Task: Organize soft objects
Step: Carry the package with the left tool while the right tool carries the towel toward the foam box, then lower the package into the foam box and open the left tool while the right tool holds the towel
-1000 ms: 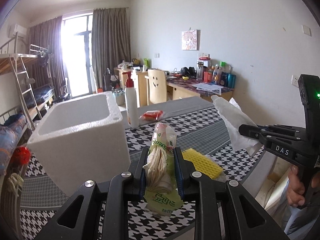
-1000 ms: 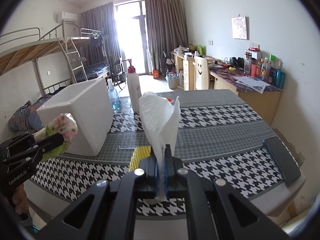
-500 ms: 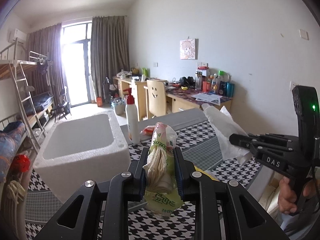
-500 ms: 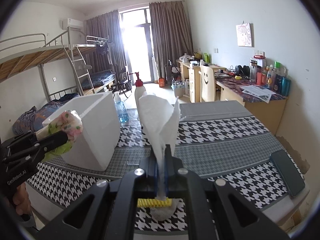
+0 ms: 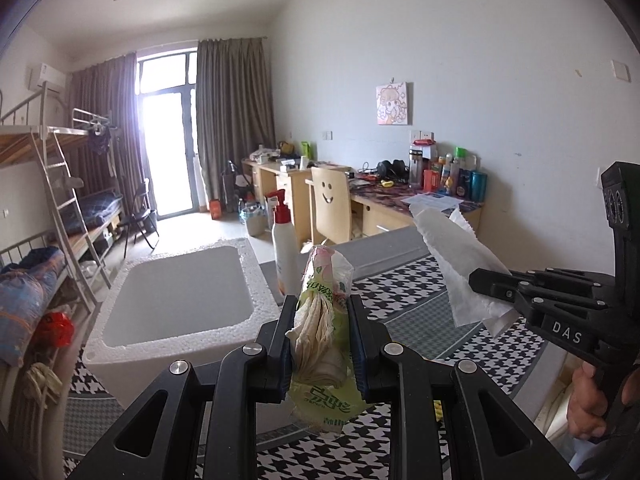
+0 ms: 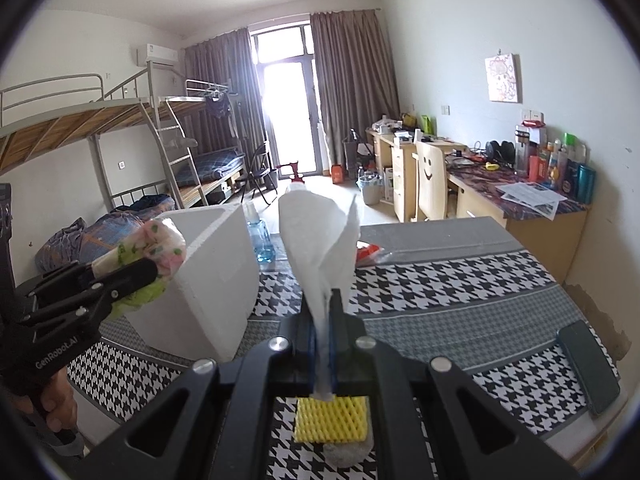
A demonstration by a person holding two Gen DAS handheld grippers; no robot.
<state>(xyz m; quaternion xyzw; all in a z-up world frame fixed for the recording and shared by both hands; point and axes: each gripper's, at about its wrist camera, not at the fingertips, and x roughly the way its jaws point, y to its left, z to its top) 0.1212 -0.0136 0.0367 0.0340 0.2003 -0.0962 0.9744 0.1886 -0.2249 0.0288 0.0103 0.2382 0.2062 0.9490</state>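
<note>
My left gripper [image 5: 322, 304] is shut on a green and pink tissue pack [image 5: 322, 340], held above the table near the open white foam box [image 5: 176, 304]. It also shows in the right wrist view [image 6: 156, 268] with the pack [image 6: 160, 244]. My right gripper [image 6: 324, 300] is shut on a white paper towel [image 6: 320, 240] that stands up from the jaws. It shows at the right of the left wrist view [image 5: 476, 280] with the towel [image 5: 456, 268]. A yellow foam net [image 6: 332, 420] lies on the table below it.
A white pump bottle [image 5: 285, 248] stands behind the foam box [image 6: 212, 272]. A red packet [image 6: 368, 252] and a water bottle [image 6: 260, 236] lie further back. A dark phone [image 6: 588, 368] lies at the table's right edge. Desks, a chair and bunk beds stand beyond.
Both grippers have risen with their loads and tilted up. The foam box now sits lower in both views and its inside shows more.
</note>
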